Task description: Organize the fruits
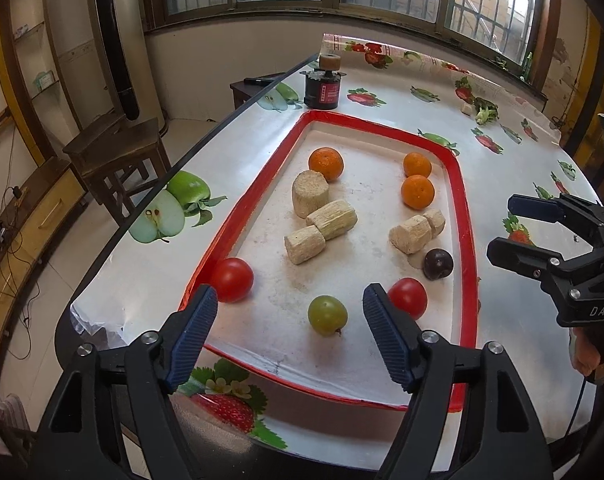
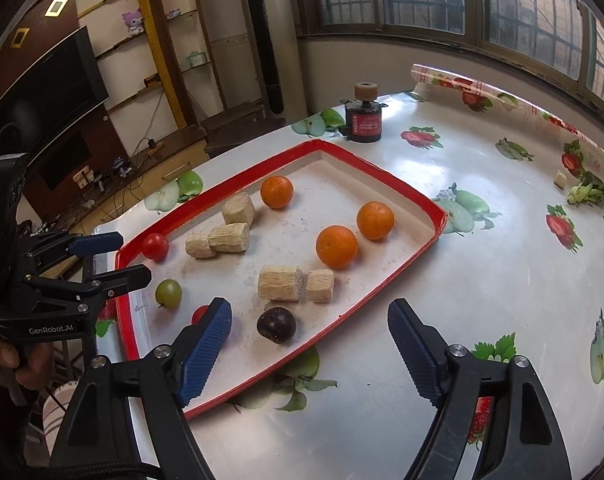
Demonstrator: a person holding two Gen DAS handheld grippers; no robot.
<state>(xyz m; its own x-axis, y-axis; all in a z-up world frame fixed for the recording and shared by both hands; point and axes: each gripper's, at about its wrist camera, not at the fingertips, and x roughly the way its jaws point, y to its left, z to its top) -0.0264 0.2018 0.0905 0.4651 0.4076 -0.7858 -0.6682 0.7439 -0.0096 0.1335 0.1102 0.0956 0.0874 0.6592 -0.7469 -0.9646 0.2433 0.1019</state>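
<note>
While working over the fruit-print table, treat the red-rimmed tray as the boundary: every fruit inside it, none out on the cloth. Fits either a loaded tray awaiting grouping by kind or a loose layout already settled; cannot tell which.

Left gripper spread wide and empty above the tray's near end. Right gripper equally wide and empty over the near right rim.

Cane pieces in two clusters, three left of centre, two right. Oranges split likewise, one far left, two far right. Tomatoes apart, one against the left rim, one near the left gripper's right finger. Green fruit alone, lined up between the left fingers. Dark plum just beside the right cane pair.

For any pick, straddle one fruit only, descend straight, close softly on round skins likely to roll, and avoid nudging neighbours.
</note>
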